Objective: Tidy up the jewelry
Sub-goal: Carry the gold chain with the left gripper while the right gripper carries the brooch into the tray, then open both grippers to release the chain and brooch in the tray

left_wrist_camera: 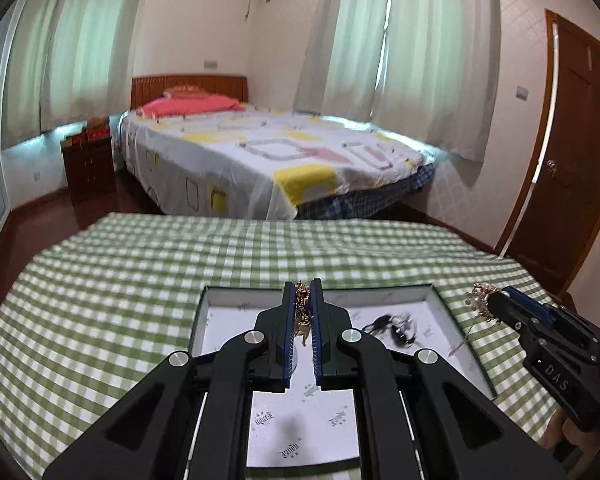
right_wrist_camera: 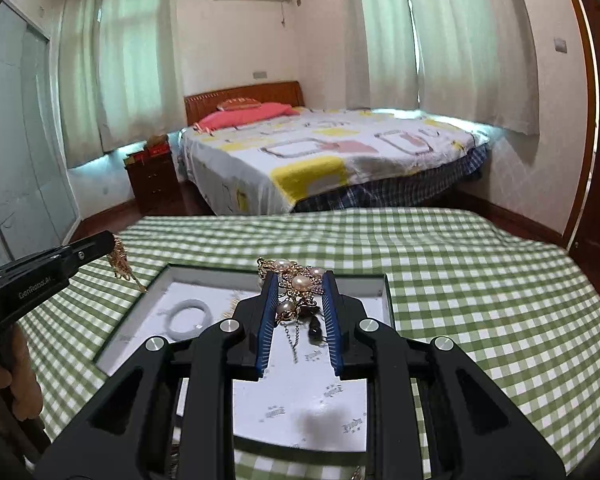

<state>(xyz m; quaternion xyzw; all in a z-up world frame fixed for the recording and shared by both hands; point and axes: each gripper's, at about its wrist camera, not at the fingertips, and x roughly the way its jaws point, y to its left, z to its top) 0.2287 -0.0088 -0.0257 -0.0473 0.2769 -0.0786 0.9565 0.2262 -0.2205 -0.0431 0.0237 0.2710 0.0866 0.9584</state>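
A gold chain piece hangs pinched between the blue pads of my left gripper, which is shut on it above a shallow dark-rimmed box with a white lining. My right gripper is shut on a pearl and gold ornament, whose thin chain dangles toward the box. A white bangle and a small black piece lie in the box. Each view shows the other gripper: the right gripper with the pearl ornament, the left gripper with the gold chain piece.
The box sits on a table under a green and white checked cloth. The black piece lies in the box's right part. A person's hand grips the left tool. A bed, a nightstand and a door stand beyond.
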